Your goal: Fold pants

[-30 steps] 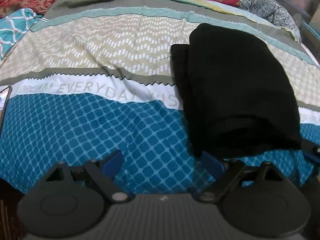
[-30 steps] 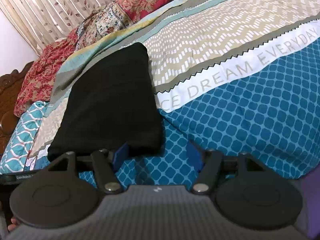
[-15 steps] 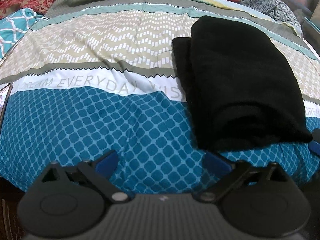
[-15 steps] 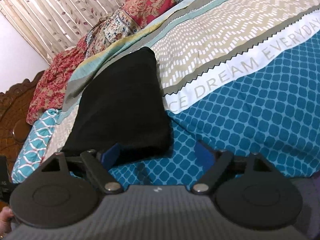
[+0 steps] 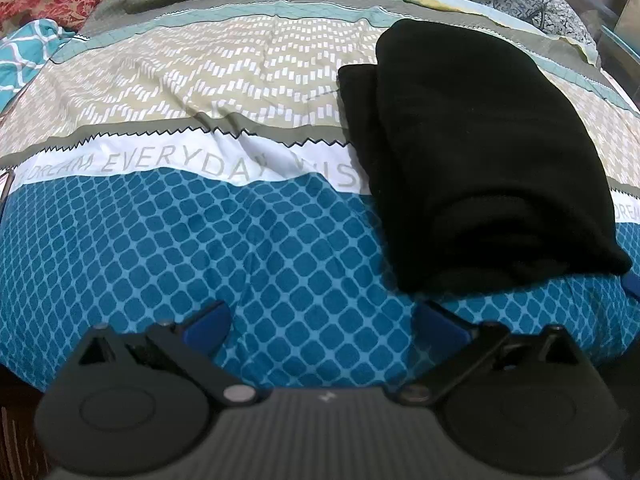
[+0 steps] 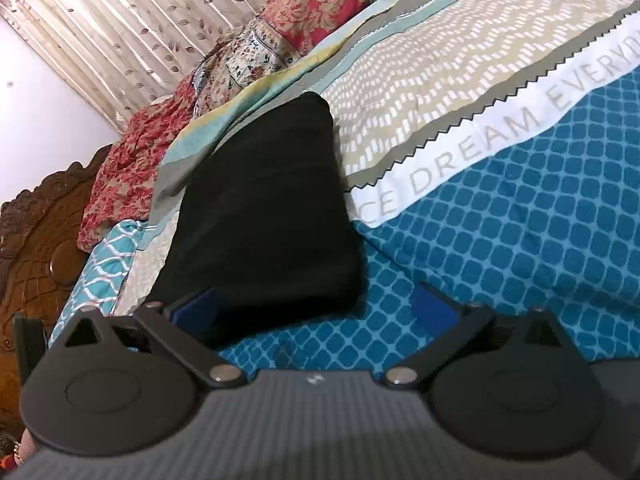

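Observation:
The black pants (image 5: 476, 160) lie folded in a thick compact bundle on the patterned bedspread (image 5: 200, 220), at the right in the left wrist view. They also show in the right wrist view (image 6: 260, 208), left of centre. My left gripper (image 5: 324, 320) is open and empty, just short of the bundle's near edge. My right gripper (image 6: 316, 306) is open and empty, its left finger (image 6: 196, 308) close in front of the bundle's near edge; I cannot tell whether it touches.
Red floral and patterned cushions (image 6: 240, 60) are heaped along the far side of the bed, with a leaf-print curtain (image 6: 120, 20) behind. A carved wooden headboard (image 6: 36, 240) stands at the left. The bed's front edge drops off just below both grippers.
Both grippers have drawn back from the folded pants, which now sit farther from the fingers. The pants lie still. Both jaws stay open.

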A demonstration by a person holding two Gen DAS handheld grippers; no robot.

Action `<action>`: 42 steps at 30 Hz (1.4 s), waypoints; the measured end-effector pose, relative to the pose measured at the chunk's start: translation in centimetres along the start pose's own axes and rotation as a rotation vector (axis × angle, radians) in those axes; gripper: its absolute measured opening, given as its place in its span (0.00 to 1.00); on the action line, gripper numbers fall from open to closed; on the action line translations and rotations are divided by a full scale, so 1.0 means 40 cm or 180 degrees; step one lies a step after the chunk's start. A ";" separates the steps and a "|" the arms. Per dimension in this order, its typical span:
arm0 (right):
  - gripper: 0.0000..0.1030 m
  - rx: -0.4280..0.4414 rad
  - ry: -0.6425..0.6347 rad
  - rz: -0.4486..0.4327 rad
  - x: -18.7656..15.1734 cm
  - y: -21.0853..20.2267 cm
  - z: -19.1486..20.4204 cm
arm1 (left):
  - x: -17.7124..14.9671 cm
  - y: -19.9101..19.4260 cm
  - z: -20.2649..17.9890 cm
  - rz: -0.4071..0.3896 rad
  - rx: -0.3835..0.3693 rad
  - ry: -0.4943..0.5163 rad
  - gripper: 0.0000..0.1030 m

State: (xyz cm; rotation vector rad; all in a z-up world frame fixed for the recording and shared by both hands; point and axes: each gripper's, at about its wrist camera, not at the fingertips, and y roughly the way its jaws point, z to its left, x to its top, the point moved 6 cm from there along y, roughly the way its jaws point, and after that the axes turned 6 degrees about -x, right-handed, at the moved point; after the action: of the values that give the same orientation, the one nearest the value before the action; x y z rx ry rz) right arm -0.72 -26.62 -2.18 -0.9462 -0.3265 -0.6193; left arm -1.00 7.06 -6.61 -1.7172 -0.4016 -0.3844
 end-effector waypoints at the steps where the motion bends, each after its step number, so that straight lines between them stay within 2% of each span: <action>1: 1.00 0.0002 0.0000 0.0000 0.000 0.000 0.000 | 0.000 0.001 0.000 0.0000 -0.0001 -0.0002 1.00; 24: 1.00 0.0033 -0.0008 0.0013 -0.004 -0.006 -0.002 | -0.017 -0.020 -0.012 -0.0104 -0.0041 -0.0002 1.00; 28: 1.00 0.0047 0.0013 0.0007 -0.004 -0.009 -0.004 | -0.027 -0.028 -0.017 -0.0189 -0.0067 -0.0007 1.00; 33: 1.00 0.0046 0.0022 -0.0009 -0.006 -0.011 -0.003 | -0.040 -0.033 -0.028 -0.0227 -0.0028 0.0125 1.00; 42: 1.00 0.0148 0.0329 -0.0025 0.001 -0.017 -0.024 | -0.031 -0.033 -0.016 -0.0183 -0.0105 0.0039 1.00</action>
State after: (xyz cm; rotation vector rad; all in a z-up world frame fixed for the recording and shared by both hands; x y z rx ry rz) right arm -1.14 -27.71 -2.24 -0.8655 -0.2516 -0.6628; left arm -2.72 6.60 -5.95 -1.7375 -0.4387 -0.4454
